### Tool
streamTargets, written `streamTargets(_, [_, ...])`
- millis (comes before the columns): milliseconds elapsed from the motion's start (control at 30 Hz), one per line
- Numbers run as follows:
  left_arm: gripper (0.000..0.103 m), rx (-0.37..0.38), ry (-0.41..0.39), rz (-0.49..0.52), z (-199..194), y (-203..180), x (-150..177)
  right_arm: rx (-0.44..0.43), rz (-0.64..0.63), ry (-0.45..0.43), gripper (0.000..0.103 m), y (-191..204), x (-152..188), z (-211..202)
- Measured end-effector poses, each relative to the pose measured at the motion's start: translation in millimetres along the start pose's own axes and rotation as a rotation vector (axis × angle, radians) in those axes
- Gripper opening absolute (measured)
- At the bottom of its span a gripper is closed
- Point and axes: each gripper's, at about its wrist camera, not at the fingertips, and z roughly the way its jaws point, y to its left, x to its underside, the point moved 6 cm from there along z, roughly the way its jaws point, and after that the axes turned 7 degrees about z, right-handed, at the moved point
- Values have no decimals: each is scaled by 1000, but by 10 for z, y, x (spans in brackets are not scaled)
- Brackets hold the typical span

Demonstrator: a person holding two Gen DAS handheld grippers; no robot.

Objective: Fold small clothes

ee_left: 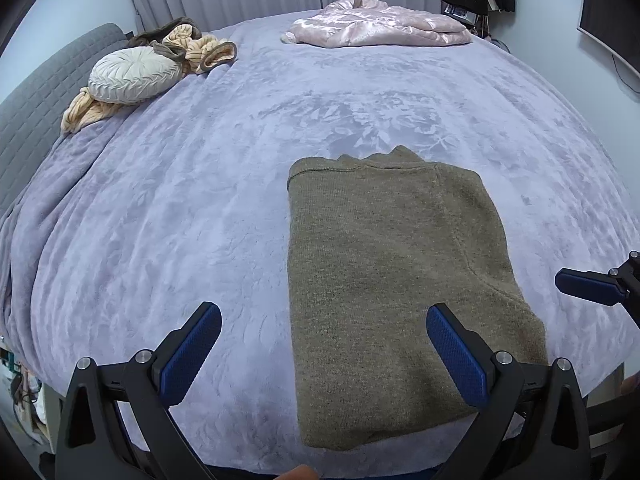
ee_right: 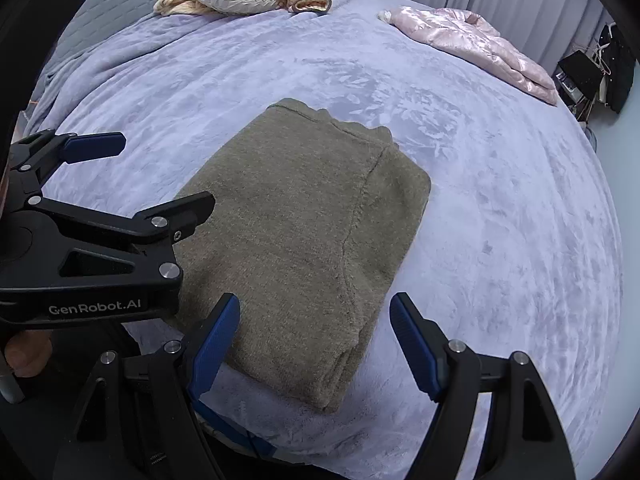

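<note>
You've got 1 olive sweater [ee_left: 384, 280], folded, mid-bed on the lavender blanket [ee_left: 200, 200]. 2 grippers over its near edge: left gripper [ee_left: 324, 320], right gripper [ee_right: 316, 320], 2 blue pads ea. Past the sweater, at the headboard end: 1 round pillow [ee_left: 128, 74], 1 peach-brown knit heap [ee_left: 200, 46]. Far side of bed from the sweater: 1 pink satin item [ee_left: 376, 24].

Sweater [ee_left: 384, 280]: olive knit, matt, fuzzy. Bedspread [ee_left: 224, 184]: lavender plush, embossed sheen. Quilt [ee_left: 380, 22]: pink satin, glossy; pads [ee_left: 456, 356]: blue textured rubber.
</note>
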Motion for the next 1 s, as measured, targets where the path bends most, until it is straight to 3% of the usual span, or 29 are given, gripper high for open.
streamTargets(1000, [103, 8, -9, 11, -56, -31, -11, -10, 13, -2, 80, -4, -8, -38])
